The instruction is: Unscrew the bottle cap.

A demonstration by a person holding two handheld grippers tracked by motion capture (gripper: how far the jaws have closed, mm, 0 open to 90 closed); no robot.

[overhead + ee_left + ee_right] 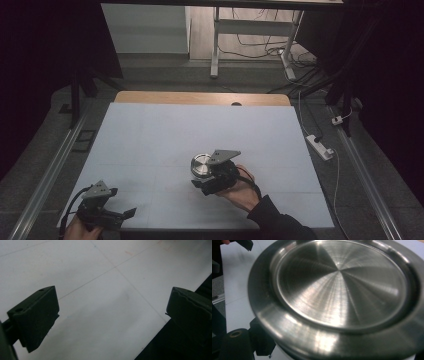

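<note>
Now your right gripper [206,176] grips the steel container [201,164] at mid-table.
Its round lid [339,287] is on, contents hidden; your left gripper [127,214] rests spread wide at the white mat's [165,135] near-left corner.

We find no legible text, label, brand, number or sign in any view. The round steel container [339,290] shows only lathe-turned rings on its face, and the white table cover [150,145] carries only faint ruled lines, no characters.
</note>
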